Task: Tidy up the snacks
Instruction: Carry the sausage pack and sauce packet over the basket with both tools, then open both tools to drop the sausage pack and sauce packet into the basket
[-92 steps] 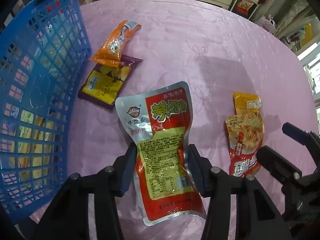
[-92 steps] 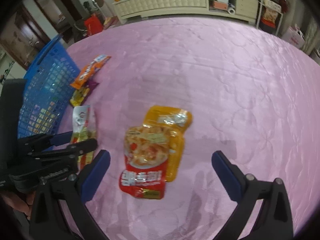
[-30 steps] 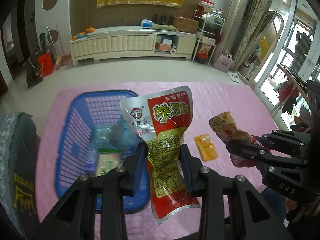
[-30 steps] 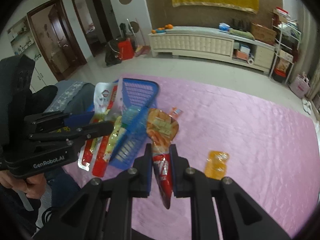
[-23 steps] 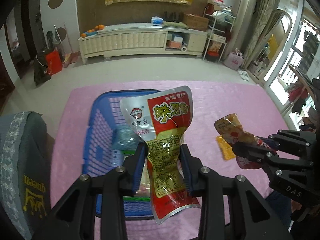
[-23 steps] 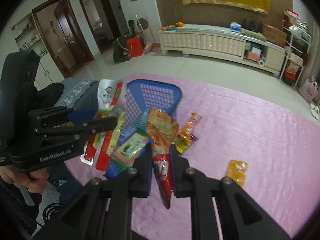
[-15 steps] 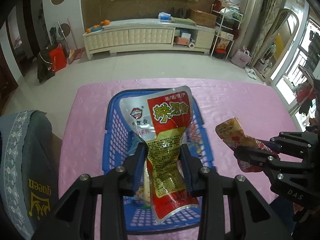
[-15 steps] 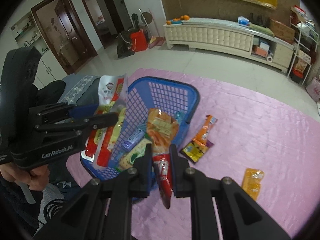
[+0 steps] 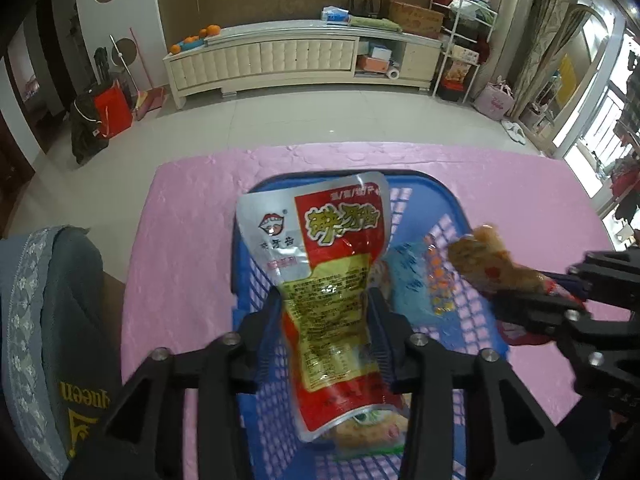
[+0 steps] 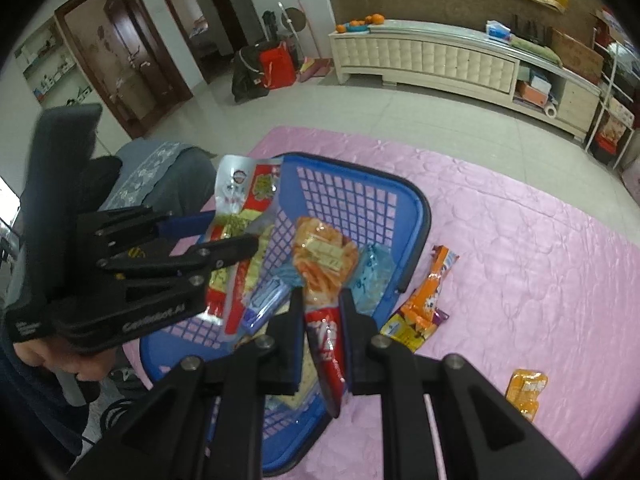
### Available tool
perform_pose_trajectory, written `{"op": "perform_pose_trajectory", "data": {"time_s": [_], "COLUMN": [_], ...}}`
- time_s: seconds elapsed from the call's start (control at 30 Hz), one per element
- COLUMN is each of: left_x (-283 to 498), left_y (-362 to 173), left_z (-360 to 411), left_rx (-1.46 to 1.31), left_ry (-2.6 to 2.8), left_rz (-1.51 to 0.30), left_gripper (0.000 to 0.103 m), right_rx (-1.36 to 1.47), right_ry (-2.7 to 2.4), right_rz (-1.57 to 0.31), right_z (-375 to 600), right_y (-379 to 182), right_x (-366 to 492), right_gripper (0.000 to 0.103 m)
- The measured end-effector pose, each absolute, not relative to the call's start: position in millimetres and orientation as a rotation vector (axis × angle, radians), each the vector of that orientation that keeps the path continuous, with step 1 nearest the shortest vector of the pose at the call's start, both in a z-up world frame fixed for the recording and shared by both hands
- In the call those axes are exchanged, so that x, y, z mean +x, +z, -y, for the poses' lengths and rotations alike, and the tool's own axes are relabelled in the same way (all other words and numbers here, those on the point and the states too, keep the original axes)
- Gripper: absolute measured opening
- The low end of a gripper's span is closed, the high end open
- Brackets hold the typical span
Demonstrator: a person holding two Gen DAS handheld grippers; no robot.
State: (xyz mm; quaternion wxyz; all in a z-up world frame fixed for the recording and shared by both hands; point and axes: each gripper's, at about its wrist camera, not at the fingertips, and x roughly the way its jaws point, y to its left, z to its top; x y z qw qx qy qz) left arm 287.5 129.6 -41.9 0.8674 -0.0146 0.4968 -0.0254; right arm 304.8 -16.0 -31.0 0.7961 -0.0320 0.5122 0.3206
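A blue plastic basket (image 9: 440, 188) (image 10: 424, 216) with several snack packets in it stands on the pink tablecloth. Above it my left gripper (image 9: 324, 300) (image 10: 234, 230) has a red and silver snack packet (image 9: 320, 240) (image 10: 236, 200) upright between its jaws. The jaws are opening, and the pads still touch the packet's sides. My right gripper (image 10: 320, 300) (image 9: 520, 288) is shut on an orange and red snack packet (image 10: 320, 256) (image 9: 480, 256). It hangs over the basket's right half, beside the left gripper.
On the cloth right of the basket lie an orange packet (image 10: 432, 280) across a purple and yellow one (image 10: 404, 330), and farther right a small orange packet (image 10: 526, 390). A grey cushion (image 9: 48, 320) sits off the table's left edge. A person's hand (image 10: 80, 360) holds the left gripper.
Both grippers have carried their packets leftward until they hang over the basket, and have come lower. The left jaws stand wider than before and the packet's pinched waist has spread.
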Motion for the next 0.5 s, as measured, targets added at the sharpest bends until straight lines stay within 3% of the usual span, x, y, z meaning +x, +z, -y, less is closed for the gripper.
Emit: {"op": "perform_pose_trajectory", "data": {"time_s": [0.03, 0.2, 0.5], "left_x": [291, 284, 263], "left_y": [-42, -37, -29], "left_z": [-133, -128, -142], "left_rx": [-0.04, -0.013, -0.041], "left_ry": [-0.054, -0.096, -0.094], "left_rz": [-1.038, -1.007, -0.994], "left_gripper": [0.053, 0.068, 0.068], "right_rx": [-0.065, -0.071, -0.077], "right_ry": [0.686, 0.657, 0.648], "right_rz": [-1.1, -1.105, -1.114], "right_z": [17, 20, 13], "right_y": [-30, -30, -24], "right_x": [306, 309, 299], "right_gripper": [0.019, 0.019, 0.019]}}
